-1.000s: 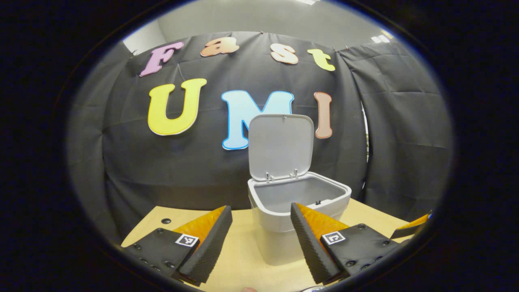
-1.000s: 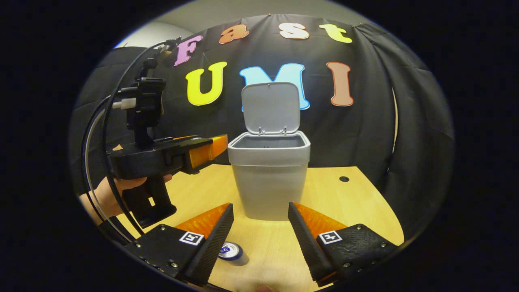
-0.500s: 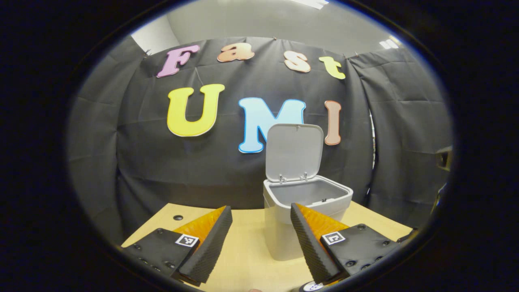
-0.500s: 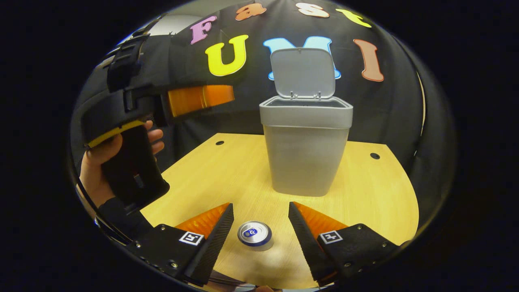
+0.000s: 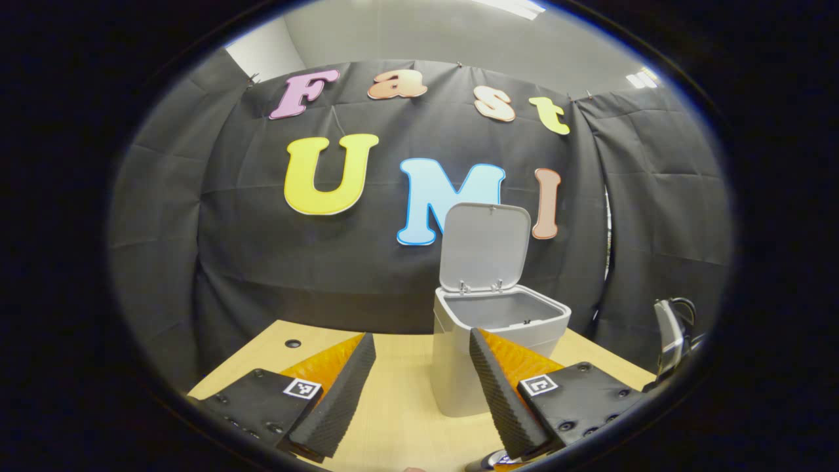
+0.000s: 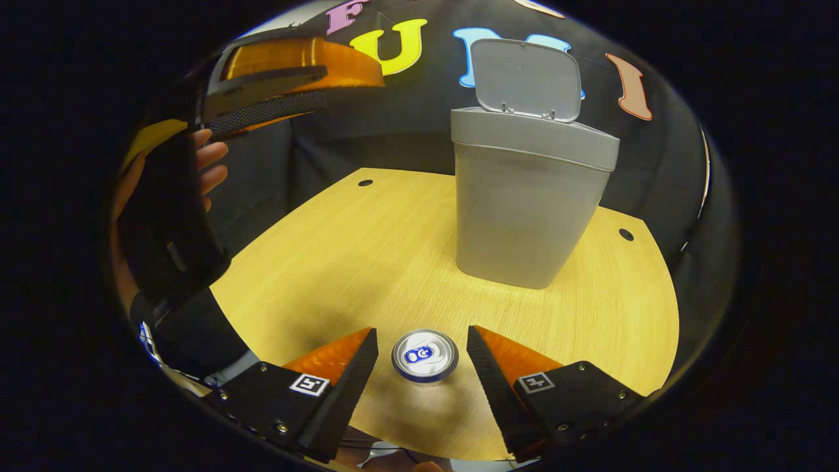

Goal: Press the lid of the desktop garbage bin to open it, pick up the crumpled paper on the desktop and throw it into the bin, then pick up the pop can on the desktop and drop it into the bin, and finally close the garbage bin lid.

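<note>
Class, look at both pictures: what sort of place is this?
Probably a staged recording booth, not a home: black cloth wall, one bare wooden table, and a bin and can set out as props.

bin (image 6: 531, 196) interior hidden behind its wall, left tongs (image 6: 288, 78) cut off by the edge

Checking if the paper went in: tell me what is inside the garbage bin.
In the left gripper view the lid stands open, and the garbage bin shows bare grey inner walls near the rim. Its front wall hides the bottom, so any paper there cannot be seen.
</note>
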{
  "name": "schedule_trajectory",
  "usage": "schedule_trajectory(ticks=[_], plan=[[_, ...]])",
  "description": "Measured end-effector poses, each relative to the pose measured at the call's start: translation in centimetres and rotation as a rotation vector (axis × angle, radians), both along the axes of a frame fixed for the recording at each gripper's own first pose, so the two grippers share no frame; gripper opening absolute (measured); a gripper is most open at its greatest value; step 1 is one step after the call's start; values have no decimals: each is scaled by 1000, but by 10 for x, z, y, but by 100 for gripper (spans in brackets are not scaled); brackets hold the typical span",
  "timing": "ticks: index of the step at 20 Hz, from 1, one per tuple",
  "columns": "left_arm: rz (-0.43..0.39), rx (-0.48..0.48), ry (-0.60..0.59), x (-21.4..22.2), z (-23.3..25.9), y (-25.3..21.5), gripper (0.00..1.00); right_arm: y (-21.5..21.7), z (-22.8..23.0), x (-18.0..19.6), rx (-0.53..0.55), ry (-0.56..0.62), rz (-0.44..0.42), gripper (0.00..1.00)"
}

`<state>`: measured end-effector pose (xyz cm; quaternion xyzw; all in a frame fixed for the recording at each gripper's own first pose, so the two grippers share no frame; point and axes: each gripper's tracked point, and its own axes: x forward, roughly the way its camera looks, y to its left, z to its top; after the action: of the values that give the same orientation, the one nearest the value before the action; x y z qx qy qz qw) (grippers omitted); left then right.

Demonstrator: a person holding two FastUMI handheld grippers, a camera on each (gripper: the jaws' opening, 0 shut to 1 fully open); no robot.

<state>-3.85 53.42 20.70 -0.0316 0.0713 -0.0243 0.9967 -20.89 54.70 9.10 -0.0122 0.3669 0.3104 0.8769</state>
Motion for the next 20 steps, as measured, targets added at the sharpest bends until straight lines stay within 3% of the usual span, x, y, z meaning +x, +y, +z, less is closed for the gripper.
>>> schedule_trajectory(ticks=[1, 3, 12, 16, 20], plan=[[3, 1, 1, -1, 0, 2, 96, 0, -4, -2, -7, 11, 8, 89], [9, -5, 6, -2, -1, 6, 95, 1, -11, -2, -28, 26, 9, 98], [38, 2, 20, -4, -1, 20, 96, 0, -31, -9, -82, 112, 12, 98], [40, -5, 35, -4, -7, 21, 95, -3, -32, -9, -101, 115, 12, 88], [47, -16, 37, -4, -8, 23, 95, -5, -33, -10, -110, 116, 8, 84]])
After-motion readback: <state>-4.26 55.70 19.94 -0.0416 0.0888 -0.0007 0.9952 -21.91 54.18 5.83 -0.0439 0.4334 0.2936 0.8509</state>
